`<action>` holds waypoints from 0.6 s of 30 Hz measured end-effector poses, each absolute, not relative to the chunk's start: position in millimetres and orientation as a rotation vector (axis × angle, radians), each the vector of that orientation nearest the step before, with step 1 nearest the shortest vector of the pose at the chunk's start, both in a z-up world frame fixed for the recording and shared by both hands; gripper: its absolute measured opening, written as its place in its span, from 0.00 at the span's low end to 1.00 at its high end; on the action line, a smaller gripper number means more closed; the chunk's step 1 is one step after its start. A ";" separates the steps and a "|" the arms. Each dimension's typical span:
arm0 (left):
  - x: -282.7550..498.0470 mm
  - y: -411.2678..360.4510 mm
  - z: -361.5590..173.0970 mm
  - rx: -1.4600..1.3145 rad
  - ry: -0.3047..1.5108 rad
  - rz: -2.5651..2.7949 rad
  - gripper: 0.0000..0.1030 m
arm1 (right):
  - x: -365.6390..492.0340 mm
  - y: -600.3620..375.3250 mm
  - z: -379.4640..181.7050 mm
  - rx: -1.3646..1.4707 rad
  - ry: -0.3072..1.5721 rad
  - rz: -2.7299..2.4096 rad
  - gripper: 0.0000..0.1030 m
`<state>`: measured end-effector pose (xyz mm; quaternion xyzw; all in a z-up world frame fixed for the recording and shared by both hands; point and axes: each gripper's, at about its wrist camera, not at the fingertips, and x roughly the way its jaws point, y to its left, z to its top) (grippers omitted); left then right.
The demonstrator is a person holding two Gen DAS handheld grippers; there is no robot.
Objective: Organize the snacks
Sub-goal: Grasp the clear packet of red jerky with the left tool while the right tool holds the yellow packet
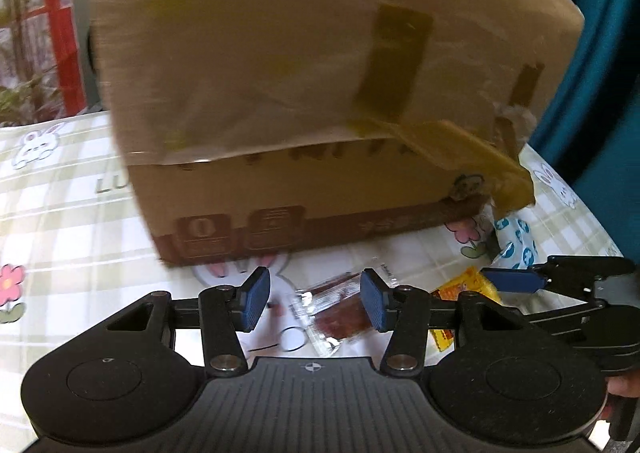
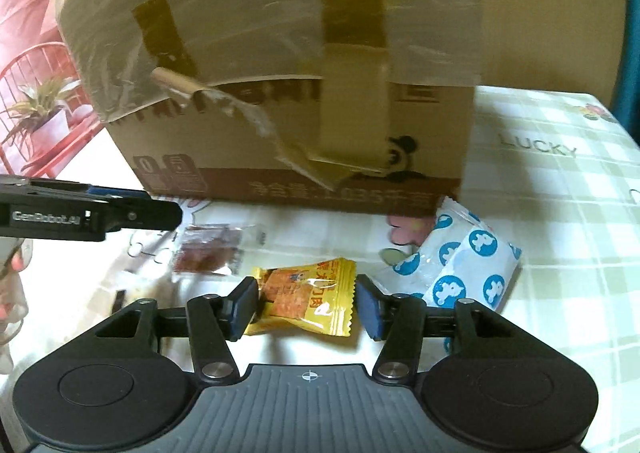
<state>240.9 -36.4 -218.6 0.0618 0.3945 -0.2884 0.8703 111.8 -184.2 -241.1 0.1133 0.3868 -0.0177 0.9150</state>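
**Snack sorting: both grippers over packets in front of the box**

Cardboard box (image 2: 280, 65): sitting on the table, filling the upper half of both wrist views. Brown and clear tape strips are crossing its near face; one strip is peeling loose toward the box's lower edge. Panda print showing near the bottom corner.

Tablecloth (image 2: 560, 181): pale green check with rabbit and flower prints, the word "LUCKY" lying at 2 o'clock in the right wrist view. It is covering the whole table under the box and packets.

White packet with blue round prints (image 2: 464, 265): lying at 3 o'clock of the right gripper, its far end touching or tucked at the box's bottom corner; cannot tell which.

Yellow snack packet (image 2: 308, 297): lying flat on the cloth, directly between the right gripper's (image 2: 306, 307) blue pads. Jaws are standing about half open. The left pad is sitting at the packet's edge; the right pad is showing a sliver of cloth between itself and the packet. No grip visible.

Clear packet with reddish-brown contents (image 1: 336, 313): lying on the cloth at 11 o'clock of the yellow packet, near it, well short of the box. The left gripper (image 1: 314, 305) is hovering over it with jaws about half open; the packet is showing between the pads and partly behind the right one. Whether that pad is touching it I cannot tell; nothing is lifted.

The grippers are working side by side, each entering the other's view from the edge.
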 end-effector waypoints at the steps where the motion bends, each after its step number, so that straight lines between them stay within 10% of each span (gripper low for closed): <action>1: 241.3 -39.2 -219.9 0.130 0.825 -0.611 0.51 | 111.2 -186.9 -239.9 0.239 0.794 -0.037 0.52; 18: 241.7 -67.2 -246.5 0.229 0.879 -0.695 0.51 | 85.7 -190.2 -227.9 0.303 0.821 0.073 0.51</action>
